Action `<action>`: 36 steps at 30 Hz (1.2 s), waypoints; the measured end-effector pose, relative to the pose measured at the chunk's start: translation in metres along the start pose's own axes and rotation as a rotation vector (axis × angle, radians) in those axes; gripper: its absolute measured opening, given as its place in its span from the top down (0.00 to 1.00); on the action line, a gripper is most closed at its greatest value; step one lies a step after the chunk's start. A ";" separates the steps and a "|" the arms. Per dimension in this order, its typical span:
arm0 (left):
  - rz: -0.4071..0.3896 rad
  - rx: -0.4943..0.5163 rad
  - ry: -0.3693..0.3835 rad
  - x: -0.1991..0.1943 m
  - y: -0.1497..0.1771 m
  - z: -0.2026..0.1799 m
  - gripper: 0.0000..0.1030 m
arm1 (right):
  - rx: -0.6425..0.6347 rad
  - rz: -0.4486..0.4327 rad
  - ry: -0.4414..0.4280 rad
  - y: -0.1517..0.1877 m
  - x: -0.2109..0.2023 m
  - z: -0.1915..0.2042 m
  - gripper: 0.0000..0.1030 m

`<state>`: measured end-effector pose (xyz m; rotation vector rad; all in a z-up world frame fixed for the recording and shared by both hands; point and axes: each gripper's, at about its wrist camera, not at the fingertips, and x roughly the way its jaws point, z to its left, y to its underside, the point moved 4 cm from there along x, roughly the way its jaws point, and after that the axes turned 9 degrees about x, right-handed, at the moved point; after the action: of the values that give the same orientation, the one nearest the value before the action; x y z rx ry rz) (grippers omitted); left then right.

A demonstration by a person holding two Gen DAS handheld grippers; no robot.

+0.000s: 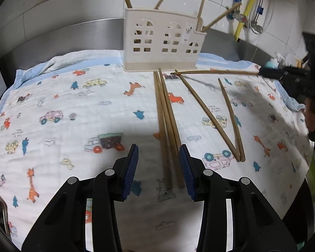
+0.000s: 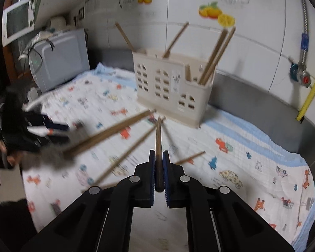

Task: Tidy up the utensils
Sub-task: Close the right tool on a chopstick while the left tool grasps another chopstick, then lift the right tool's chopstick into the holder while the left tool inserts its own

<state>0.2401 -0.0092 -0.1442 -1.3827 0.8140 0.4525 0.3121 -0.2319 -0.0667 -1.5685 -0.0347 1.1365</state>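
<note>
A cream plastic utensil holder (image 1: 163, 42) (image 2: 174, 88) stands at the back of the printed cloth (image 1: 73, 115), with several wooden chopsticks leaning in it. My left gripper (image 1: 159, 153) is open just above the cloth. A bundle of three chopsticks (image 1: 168, 130) runs between its jaws, close to the right pad, untouched. Two more chopsticks (image 1: 208, 115) lie in a V to the right. My right gripper (image 2: 158, 155) is shut on a single chopstick (image 2: 158, 134), which points at the holder. That chopstick (image 1: 216, 72) is lifted off the cloth, level, in front of the holder.
A grey appliance (image 2: 61, 63) stands at the cloth's far left corner. Pipes, a valve and a yellow hose (image 1: 250, 6) run down the tiled wall on the right. A steel splashback lines the back. A person's hand (image 2: 8, 153) holds the left gripper (image 2: 52, 130).
</note>
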 end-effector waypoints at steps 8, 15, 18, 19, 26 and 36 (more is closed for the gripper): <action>0.031 -0.025 -0.002 0.016 -0.001 0.000 0.87 | 0.034 -0.069 -0.009 -0.009 -0.020 0.022 0.93; 0.047 -0.037 0.004 0.025 0.001 -0.002 0.87 | 0.027 -0.080 0.007 -0.011 -0.026 0.033 0.93; 0.056 -0.027 -0.002 0.027 0.001 -0.005 0.87 | 0.030 -0.084 0.011 -0.012 -0.027 0.037 0.93; 0.056 -0.039 0.006 0.027 0.001 -0.005 0.88 | 0.030 -0.085 0.013 -0.012 -0.027 0.038 0.93; 0.074 -0.035 -0.010 0.032 0.001 -0.007 0.89 | 0.040 -0.082 0.027 -0.017 -0.024 0.041 0.93; 0.029 -0.041 0.001 0.016 -0.010 0.000 0.95 | 0.084 -0.109 0.055 -0.034 -0.031 0.044 0.94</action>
<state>0.2577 -0.0141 -0.1495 -1.4111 0.8304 0.4929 0.2840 -0.2050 -0.0163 -1.5050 -0.0348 0.9974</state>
